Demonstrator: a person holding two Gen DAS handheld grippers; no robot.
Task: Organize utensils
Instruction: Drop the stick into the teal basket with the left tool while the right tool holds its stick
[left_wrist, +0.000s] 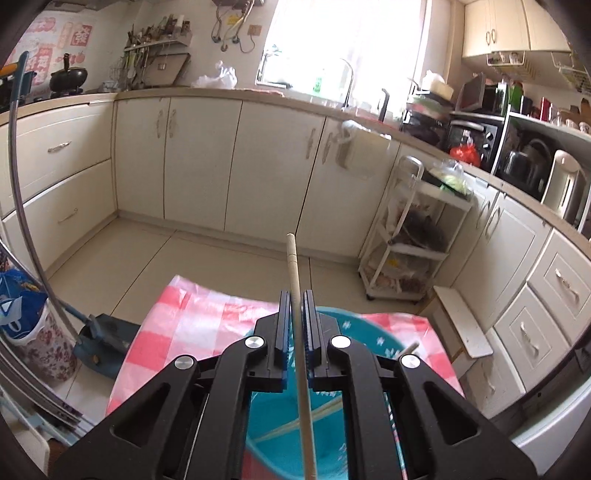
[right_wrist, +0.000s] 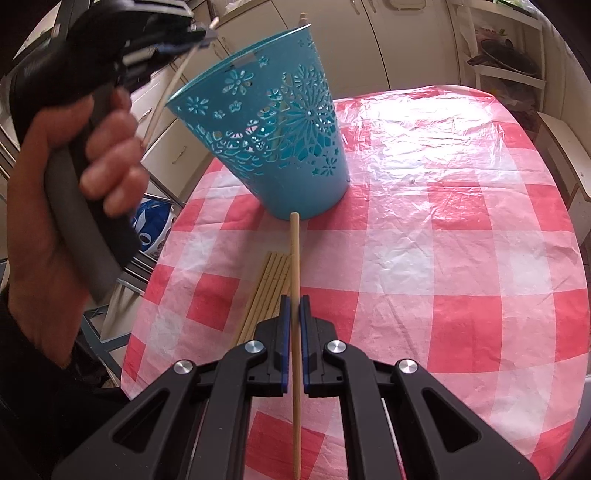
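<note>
My left gripper (left_wrist: 297, 295) is shut on a pale chopstick (left_wrist: 295, 269) and holds it above the open mouth of the blue cut-out bucket (left_wrist: 354, 332), where other chopsticks (left_wrist: 295, 424) lie inside. In the right wrist view the left gripper (right_wrist: 205, 33) shows at upper left beside the bucket (right_wrist: 280, 147), which stands on the red-and-white checked table (right_wrist: 443, 240). My right gripper (right_wrist: 294, 299) is shut on another chopstick (right_wrist: 294, 240), just above the table. A bundle of several chopsticks (right_wrist: 269, 284) lies on the cloth just left of it.
Cream kitchen cabinets (left_wrist: 221, 158) ring the room. A white rack trolley (left_wrist: 410, 236) stands beyond the table to the right. A dustpan (left_wrist: 99, 343) and a floral bin (left_wrist: 37, 332) stand on the floor to the left. The table edge (right_wrist: 147, 295) runs left of the bundle.
</note>
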